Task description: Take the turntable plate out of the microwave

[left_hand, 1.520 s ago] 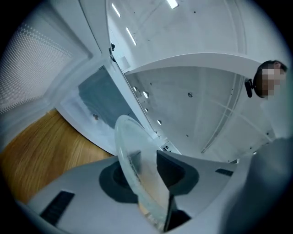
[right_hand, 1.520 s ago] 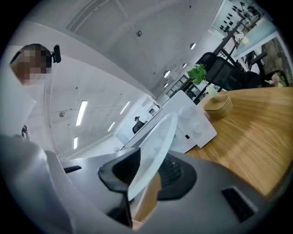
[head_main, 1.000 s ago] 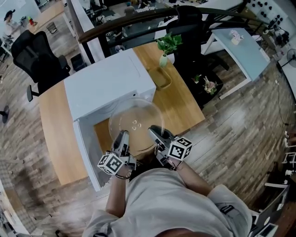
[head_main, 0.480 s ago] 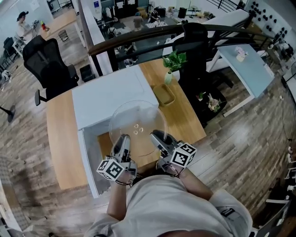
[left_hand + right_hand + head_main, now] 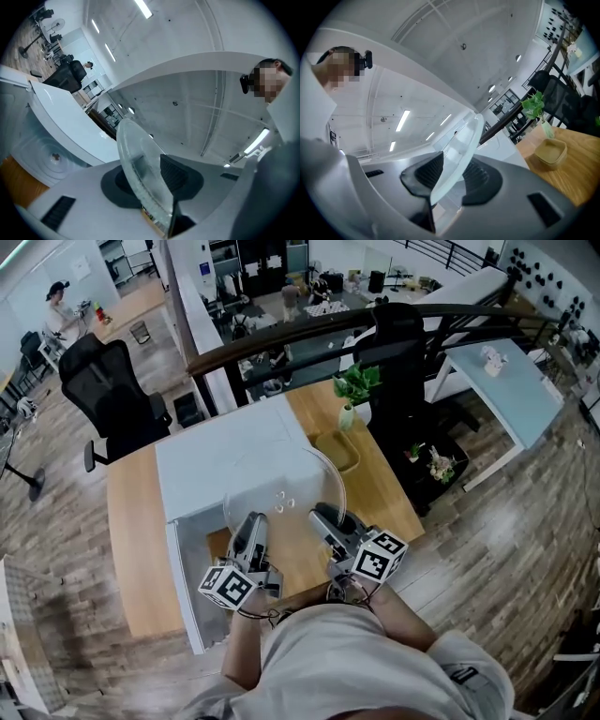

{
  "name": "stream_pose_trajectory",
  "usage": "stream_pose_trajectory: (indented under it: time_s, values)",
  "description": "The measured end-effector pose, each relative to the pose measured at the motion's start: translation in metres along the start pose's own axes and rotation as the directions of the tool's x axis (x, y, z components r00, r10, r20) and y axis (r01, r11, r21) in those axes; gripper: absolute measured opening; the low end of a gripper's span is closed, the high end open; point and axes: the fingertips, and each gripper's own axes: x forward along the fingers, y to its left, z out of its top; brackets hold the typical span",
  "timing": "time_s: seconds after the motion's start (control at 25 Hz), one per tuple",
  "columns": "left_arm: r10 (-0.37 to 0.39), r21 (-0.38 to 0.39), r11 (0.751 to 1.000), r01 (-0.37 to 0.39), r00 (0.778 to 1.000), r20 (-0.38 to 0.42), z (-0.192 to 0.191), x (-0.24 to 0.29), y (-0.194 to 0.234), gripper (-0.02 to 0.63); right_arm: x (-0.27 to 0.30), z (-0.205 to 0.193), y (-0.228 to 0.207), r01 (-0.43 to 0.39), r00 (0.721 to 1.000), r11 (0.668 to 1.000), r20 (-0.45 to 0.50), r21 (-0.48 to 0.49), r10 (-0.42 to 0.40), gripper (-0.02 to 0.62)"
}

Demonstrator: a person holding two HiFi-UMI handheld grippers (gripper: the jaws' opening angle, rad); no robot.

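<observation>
Over the microwave (image 5: 220,460), left gripper (image 5: 251,529) and right gripper (image 5: 326,518) both clamp the near rim of the plate (image 5: 286,486), lifted clear.

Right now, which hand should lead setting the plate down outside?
Probably right: both grip the turntable plate, but the right gripper is beside bare table; the left gripper is by the open microwave door.

Clear, colourless glass turntable plate (image 5: 291,486) against a white microwave (image 5: 225,451).
Grey left gripper (image 5: 251,523) and right gripper (image 5: 324,516), each with a black-and-white square-marker cube; black ribbed fingers (image 5: 426,173); light orange-brown wood-grain table (image 5: 131,521); green plant (image 5: 354,385); olive-tan tray (image 5: 337,451); black chair (image 5: 117,395); grey-brown plank floor (image 5: 487,521); pale grey shirt (image 5: 366,662); pale blue desk (image 5: 497,381) at right.
</observation>
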Motion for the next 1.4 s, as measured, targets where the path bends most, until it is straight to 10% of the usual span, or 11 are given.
stream_pose_trajectory:
  time_s: [1.4]
  values:
    - [-0.003, 0.020, 1.000, 0.003, 1.000, -0.025, -0.016, 0.008, -0.027, 0.130, -0.028, 0.017, -0.003, 0.012, 1.000, 1.000, 0.002, -0.014, -0.012, 0.120]
